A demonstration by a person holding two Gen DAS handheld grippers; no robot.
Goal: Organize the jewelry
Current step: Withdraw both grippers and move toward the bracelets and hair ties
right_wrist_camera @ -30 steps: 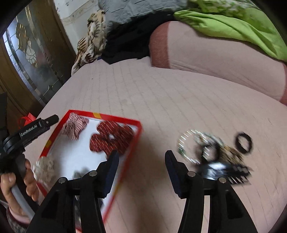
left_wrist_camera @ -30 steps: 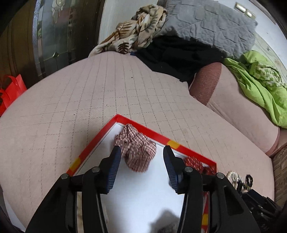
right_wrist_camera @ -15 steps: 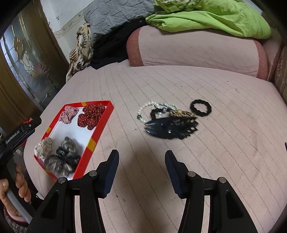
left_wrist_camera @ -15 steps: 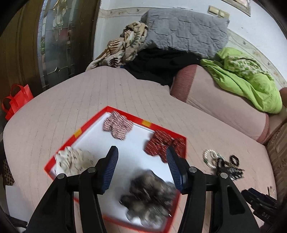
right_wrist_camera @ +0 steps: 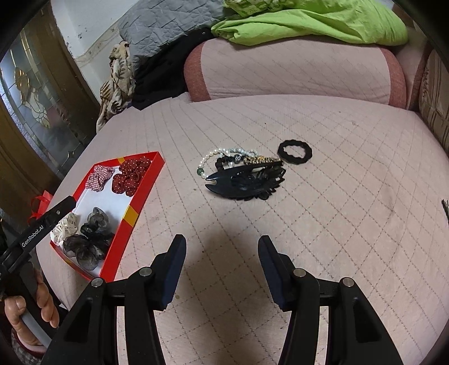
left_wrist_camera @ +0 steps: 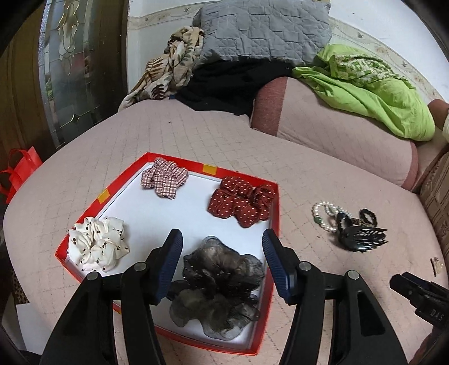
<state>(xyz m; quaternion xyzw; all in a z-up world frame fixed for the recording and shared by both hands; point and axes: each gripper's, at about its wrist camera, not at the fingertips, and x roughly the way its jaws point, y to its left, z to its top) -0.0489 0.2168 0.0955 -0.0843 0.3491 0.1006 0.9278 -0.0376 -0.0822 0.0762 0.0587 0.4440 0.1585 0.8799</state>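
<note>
A red-rimmed box (left_wrist_camera: 276, 213) (right_wrist_camera: 143, 196) with a white floor holds several scrunchies: checked (left_wrist_camera: 164, 181), red dotted (left_wrist_camera: 242, 204), cream (left_wrist_camera: 98, 244) and black sheer (left_wrist_camera: 219, 283). My left gripper (left_wrist_camera: 221, 247) is open and empty above the black scrunchie. On the pink quilt to the right lie a black claw clip (right_wrist_camera: 247, 179) (left_wrist_camera: 360, 240), a pearl bracelet (right_wrist_camera: 221, 157) (left_wrist_camera: 322, 217), a gold-and-black piece (right_wrist_camera: 259, 160) and a black hair tie (right_wrist_camera: 294, 151). My right gripper (right_wrist_camera: 221, 250) is open and empty, well short of the clip.
A pink bolster (right_wrist_camera: 294, 70) with a green cloth (right_wrist_camera: 308, 25), a grey quilted pillow (left_wrist_camera: 263, 31) and a patterned cloth (left_wrist_camera: 171, 73) lie at the back. A red bag (left_wrist_camera: 22, 168) is at the left, by a glass door (left_wrist_camera: 70, 70).
Both grippers have pulled back and up from the bed. The left view went from one scrunchie close up to the whole box. The right view widened to the clip pile. Both jaws stayed open.
</note>
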